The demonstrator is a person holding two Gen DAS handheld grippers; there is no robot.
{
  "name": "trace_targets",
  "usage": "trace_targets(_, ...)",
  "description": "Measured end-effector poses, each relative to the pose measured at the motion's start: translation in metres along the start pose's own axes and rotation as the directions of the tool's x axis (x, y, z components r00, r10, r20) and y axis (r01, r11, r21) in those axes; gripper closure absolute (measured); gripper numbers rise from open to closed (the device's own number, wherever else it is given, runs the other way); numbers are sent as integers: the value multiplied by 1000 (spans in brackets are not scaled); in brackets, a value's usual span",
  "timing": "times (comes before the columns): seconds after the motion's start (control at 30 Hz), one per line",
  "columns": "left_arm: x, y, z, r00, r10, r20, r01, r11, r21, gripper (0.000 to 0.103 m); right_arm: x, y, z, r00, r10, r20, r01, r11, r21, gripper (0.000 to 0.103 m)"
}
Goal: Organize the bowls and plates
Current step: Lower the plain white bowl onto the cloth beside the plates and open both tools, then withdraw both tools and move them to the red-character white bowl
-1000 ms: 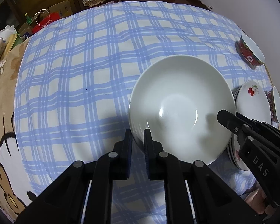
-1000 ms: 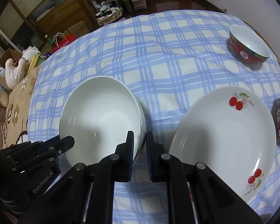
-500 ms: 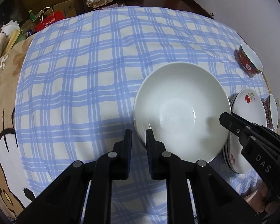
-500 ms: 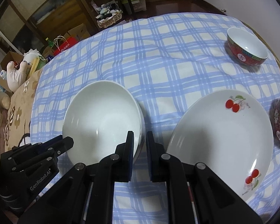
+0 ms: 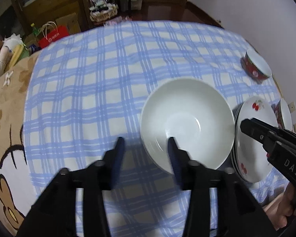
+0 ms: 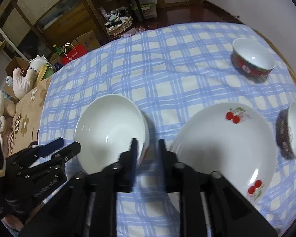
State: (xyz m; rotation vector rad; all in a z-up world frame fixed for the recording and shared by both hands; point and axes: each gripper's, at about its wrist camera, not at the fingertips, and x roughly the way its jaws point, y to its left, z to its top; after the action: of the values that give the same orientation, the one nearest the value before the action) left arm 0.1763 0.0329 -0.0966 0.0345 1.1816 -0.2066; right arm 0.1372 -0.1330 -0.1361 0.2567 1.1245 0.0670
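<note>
While both grippers open, white bowl's (image 5: 187,118) rim between fingers (image 5: 172,150), unpinched.

The far and left stretch of the blue-and-white checked tablecloth (image 5: 100,90) lies bare. Nearer, a deep white ceramic bowl (image 5: 187,122) and a stack of cherry-printed white plates (image 6: 225,144) sit just apart; two red-sided bowls (image 6: 251,60) (image 6: 292,130) crowd the right edge.
</note>
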Motion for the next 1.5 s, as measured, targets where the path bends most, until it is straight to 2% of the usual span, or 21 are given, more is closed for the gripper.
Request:
trace_targets(0.17,-21,4,0,997,-42,71,43,999,-15,45,-22,-7,1,997,-47,66,48,999,-22,36)
trace_targets(0.2,-30,1,0,993,-47,112,48,999,0,37,-28,-10,1,996,-48,79,50,999,-14,30)
trace_targets(0.27,-46,-6,-2,984,-13,178,5,999,46,22,-37,-17,2,993,-48,105,48,999,4,22)
trace_targets(0.37,-64,-18,-5,973,5,231,-23,997,78,18,-54,-29,2,988,-46,150,43,999,22,10)
trace_targets(0.53,-78,-32,-5,971,13,237,-30,997,71,15,-85,-47,2,975,-61,212,58,998,20,5)
trace_targets(0.6,-84,-39,-4,965,35,260,-56,996,71,15,-98,-55,0,967,-74,242,71,997,23,0)
trace_targets(0.73,-104,-51,-3,950,47,310,-71,995,66,15,-121,-77,-4,954,-85,288,76,996,42,0)
trace_targets(0.93,-119,-81,-1,947,8,321,-44,994,104,15,-145,-114,-12,939,-104,328,77,992,96,0)
trace_targets(1.03,-122,-102,-2,949,-35,312,-3,992,122,15,-156,-135,-17,930,-108,352,61,988,142,0)
trace_targets(1.17,-125,-130,-2,943,-63,327,15,989,147,15,-165,-161,-23,924,-127,360,64,981,182,0)
trace_targets(1.5,-119,-202,9,922,-157,354,89,976,200,15,-179,-211,-37,891,-230,391,151,963,222,0)
